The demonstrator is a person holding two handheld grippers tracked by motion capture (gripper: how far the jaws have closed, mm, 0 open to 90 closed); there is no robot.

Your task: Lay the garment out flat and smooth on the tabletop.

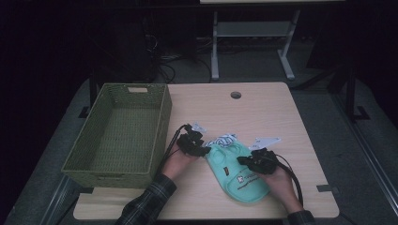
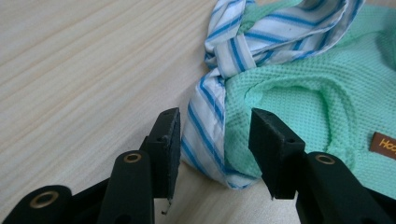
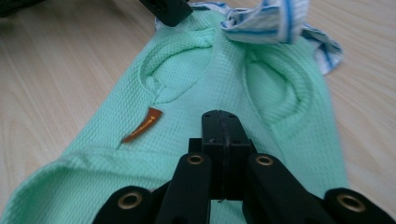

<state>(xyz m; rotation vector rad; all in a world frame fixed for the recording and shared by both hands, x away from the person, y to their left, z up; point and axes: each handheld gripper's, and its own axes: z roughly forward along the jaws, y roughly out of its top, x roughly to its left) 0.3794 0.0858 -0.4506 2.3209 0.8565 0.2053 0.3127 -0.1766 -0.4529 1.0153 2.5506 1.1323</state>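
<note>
Left tongs point(image 2: 215, 140) stand apart astride the garment's point(image 1: 237, 173) striped edge point(image 2: 205, 140); right tongs point(image 3: 223, 128) together above it.

The print on the white patch point(image 1: 247, 180) near the hem of the mint-green garment point(image 1: 234, 174) is too small to read in the high view. In the left gripper view the garment's orange label point(image 2: 385, 145) is cut off by the right edge, so only a few letters show. The striped blue-and-white collar point(image 2: 275, 35) runs out past the top edge there. In the right gripper view the closed jaws of the right gripper point(image 3: 221, 122) cover the cloth beneath them, so whether any fabric is pinched cannot be told. Beyond the garment, the left gripper point(image 3: 169, 10) is cropped by the top edge.
</note>
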